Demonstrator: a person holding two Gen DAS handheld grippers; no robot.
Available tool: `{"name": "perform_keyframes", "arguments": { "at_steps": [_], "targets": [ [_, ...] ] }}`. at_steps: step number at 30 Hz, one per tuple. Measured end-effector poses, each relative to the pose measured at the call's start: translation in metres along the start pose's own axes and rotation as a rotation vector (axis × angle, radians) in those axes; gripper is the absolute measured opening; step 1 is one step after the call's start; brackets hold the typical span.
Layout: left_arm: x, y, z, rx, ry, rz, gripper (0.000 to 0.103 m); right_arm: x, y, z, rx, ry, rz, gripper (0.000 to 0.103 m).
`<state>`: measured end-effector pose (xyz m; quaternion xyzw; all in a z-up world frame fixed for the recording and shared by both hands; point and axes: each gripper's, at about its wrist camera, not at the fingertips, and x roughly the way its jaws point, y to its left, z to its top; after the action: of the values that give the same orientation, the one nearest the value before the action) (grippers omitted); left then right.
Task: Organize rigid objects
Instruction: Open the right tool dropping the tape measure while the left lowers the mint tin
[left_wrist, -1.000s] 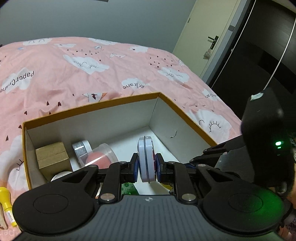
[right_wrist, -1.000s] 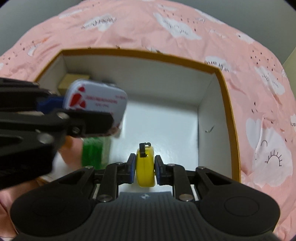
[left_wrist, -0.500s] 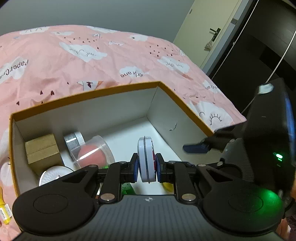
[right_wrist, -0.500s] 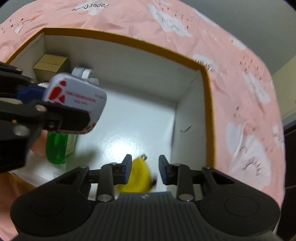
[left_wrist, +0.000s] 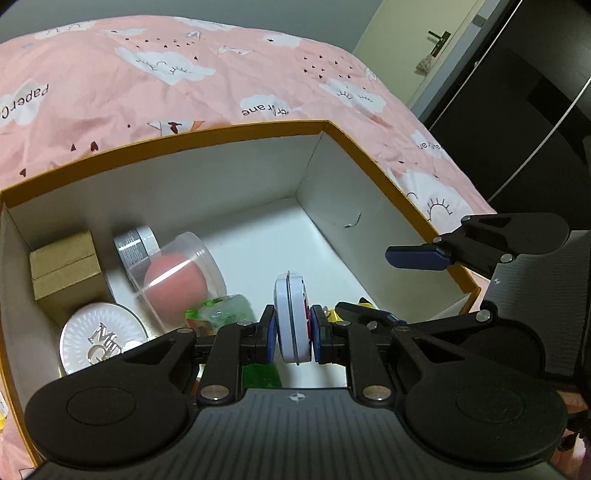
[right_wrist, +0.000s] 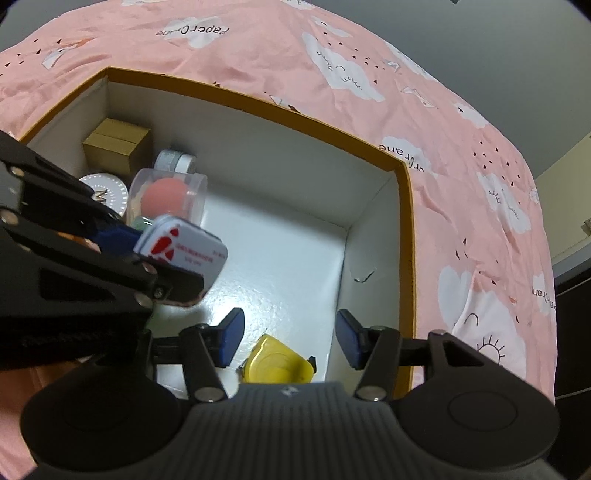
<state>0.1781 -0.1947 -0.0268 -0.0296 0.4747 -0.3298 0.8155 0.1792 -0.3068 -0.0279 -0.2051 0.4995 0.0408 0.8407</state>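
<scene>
An orange-rimmed cardboard box (left_wrist: 236, 129) with a white inside lies on the pink bedspread. My left gripper (left_wrist: 293, 332) is shut on a flat white tin (left_wrist: 291, 325) with red paw prints, held edge-up just above the box floor; the same tin (right_wrist: 181, 254) shows from the side in the right wrist view. My right gripper (right_wrist: 290, 339) hangs over the box's near right corner, its jaws opening with nothing pressed between them. A yellow tape measure (right_wrist: 277, 363) lies on the box floor below them.
The box's left end holds a gold cardboard box (left_wrist: 66, 277), a silver jar (left_wrist: 135, 247), a clear tub with a pink sponge (left_wrist: 177, 280), a round white compact (left_wrist: 99, 339) and a green bottle (left_wrist: 221, 310). A door (left_wrist: 417, 44) and dark wardrobe stand at the right.
My right gripper let go of the yellow tape measure, which now lies on the box floor, and its jaws spread wider. My left gripper sank lower into the box with the tin.
</scene>
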Motion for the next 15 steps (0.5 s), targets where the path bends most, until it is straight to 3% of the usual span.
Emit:
{"name": "perform_keyframes", "arguments": {
  "at_steps": [2,7,11,15],
  "targets": [
    [0.0,-0.001,0.0,0.01,0.001,0.032,0.021,-0.001,0.001,0.0,-0.005,-0.002,-0.008,0.054],
    [-0.001,-0.002,-0.001,0.016,0.01,0.031,0.025,-0.002,0.0,-0.001,0.0,-0.003,-0.007,0.055],
    [-0.007,-0.007,-0.003,0.067,-0.043,0.129,0.044,-0.002,0.0,-0.001,0.006,-0.005,-0.012,0.056],
    [-0.011,-0.003,-0.003,0.042,-0.044,0.093,0.046,-0.003,0.0,-0.001,0.01,-0.011,-0.008,0.06]
  ]
}}
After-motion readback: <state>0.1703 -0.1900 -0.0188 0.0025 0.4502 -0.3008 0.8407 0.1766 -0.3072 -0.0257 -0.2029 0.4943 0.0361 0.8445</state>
